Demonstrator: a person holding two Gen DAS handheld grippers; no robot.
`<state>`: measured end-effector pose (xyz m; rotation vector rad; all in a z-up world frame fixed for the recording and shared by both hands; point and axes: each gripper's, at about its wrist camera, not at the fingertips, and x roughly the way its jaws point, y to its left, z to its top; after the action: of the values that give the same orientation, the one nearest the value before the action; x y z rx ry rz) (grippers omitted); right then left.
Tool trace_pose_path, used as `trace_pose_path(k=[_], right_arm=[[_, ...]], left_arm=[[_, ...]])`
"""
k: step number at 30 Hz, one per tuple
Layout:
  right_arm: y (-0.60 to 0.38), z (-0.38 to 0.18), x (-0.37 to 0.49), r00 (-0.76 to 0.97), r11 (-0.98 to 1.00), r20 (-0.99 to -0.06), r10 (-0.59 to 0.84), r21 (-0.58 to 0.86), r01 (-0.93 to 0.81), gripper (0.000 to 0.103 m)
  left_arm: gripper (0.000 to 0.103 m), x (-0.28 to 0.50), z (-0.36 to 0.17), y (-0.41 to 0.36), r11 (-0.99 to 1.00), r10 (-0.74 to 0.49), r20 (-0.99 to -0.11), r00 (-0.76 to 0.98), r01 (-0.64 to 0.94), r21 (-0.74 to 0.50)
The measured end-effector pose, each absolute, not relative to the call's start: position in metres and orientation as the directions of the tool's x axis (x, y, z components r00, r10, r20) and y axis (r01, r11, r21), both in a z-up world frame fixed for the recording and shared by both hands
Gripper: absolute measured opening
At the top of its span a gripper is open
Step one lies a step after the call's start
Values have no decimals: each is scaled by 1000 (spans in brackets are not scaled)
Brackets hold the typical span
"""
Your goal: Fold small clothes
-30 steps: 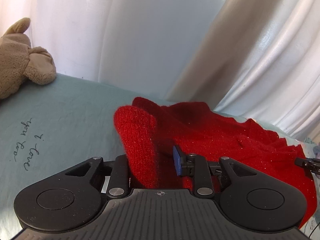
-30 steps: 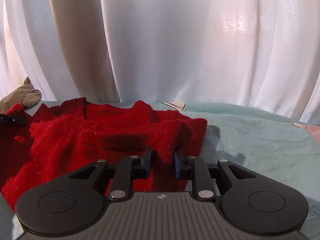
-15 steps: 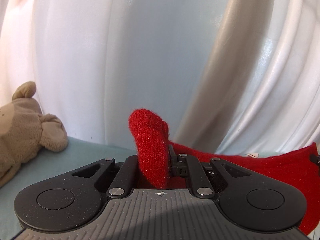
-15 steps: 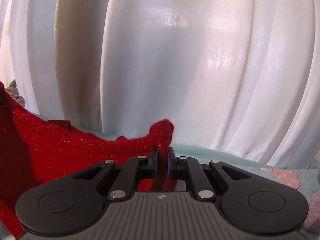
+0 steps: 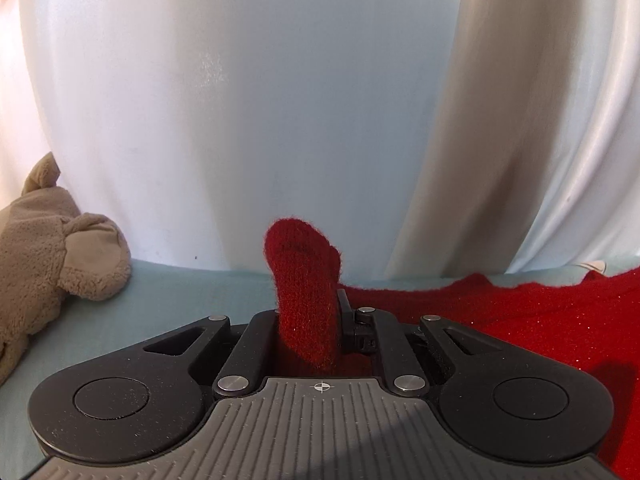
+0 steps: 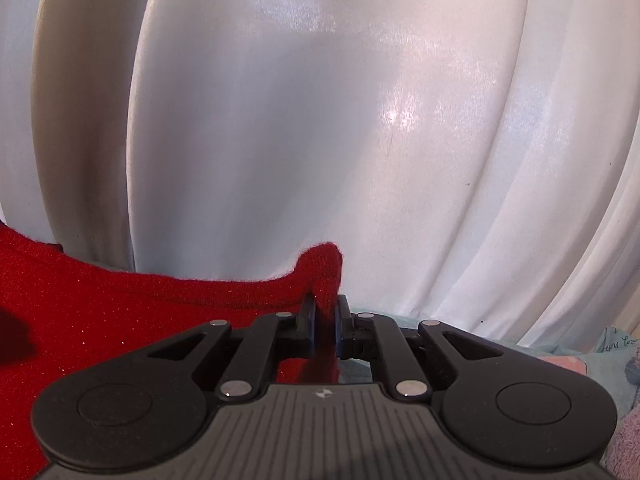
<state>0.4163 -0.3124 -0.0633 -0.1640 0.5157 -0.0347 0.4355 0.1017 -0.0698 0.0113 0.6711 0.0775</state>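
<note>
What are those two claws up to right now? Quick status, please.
Left gripper and right gripper both clamped on red sweater. Plush toy off to side.

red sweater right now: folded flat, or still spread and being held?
Spread, not folded. The red sweater stretches as a single layer between the left gripper and right gripper, each shut on a pinched corner; its lower part is hidden.

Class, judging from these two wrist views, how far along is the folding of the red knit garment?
Done: both corners are gripped. The left tool is shut on one corner of the red knit garment, the right tool on another. In hand: the fabric hangs stretched between them above the pale blue bedsheet. Left: no fold shows yet; the corners must be laid over and released. The beige plush toy lies apart.
</note>
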Motion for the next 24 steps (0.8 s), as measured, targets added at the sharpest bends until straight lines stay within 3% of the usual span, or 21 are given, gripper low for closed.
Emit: trace_pose_path(k=[14,17,19,21,23,24], right_arm=[[-295,-108,445,827,942,-533,-177,-334,-14,7],[-291,-115,440,809,938,-560,-180,-345,-30,7],[-291,-117,440,806,934,-564,-180,-354,-40,8],[-291,-114,440,800,927,-565,-201,-373,-31,11],[-299,-102,432,806,926,-537,-250,-375,37,26],[-305,-95,426,809,931,-524,-265,-356,74,28]], left_arm=[[14,446,-97,101,994,107,-651,752,-84,66],[21,448,-100,104,993,117,-657,745,-100,64],[51,447,-99,108,985,169,-656,736,-151,85],[53,438,-90,117,976,205,-643,738,-205,76],[52,418,-79,130,964,223,-641,735,-266,30],[54,405,-73,136,962,204,-643,739,-273,-9]])
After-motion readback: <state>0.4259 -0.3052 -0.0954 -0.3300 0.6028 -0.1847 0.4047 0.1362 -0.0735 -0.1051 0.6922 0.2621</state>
